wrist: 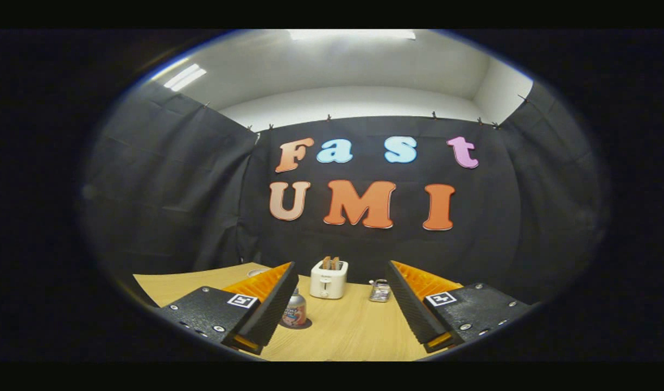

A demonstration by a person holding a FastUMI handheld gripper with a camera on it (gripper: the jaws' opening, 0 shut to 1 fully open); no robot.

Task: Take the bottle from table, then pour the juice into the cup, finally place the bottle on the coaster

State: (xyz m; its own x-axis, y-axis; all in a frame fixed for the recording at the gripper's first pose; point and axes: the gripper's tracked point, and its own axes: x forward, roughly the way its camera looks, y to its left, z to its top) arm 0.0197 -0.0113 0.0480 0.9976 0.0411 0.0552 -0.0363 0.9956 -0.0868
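Standing upright on the wooden table (342,331), the bottle (295,310) is seen in the lower left of the frame, just beside the inner edge of the left finger, which overlaps its left side. A small body with a silver neck and cap is shown, wrapped in a label printed in red, white and blue; the print is too small to be read. The bottle is seated on a dark round coaster (299,325), whose rim is visible at its base.

The gripper (342,334) is held spread wide, with nothing between its fingers; the bottle is not gripped.

Beyond the fingers, near the lower centre of the frame, a white toaster (328,279) is positioned with two slices of toast (330,263) projecting from its slots. A faint mark is carried on its front face, illegible at this size. Just to the right of the toaster, a clear glass cup (380,291) is set apart from it. A pale rounded object, partly hidden behind the left finger, cannot be identified.
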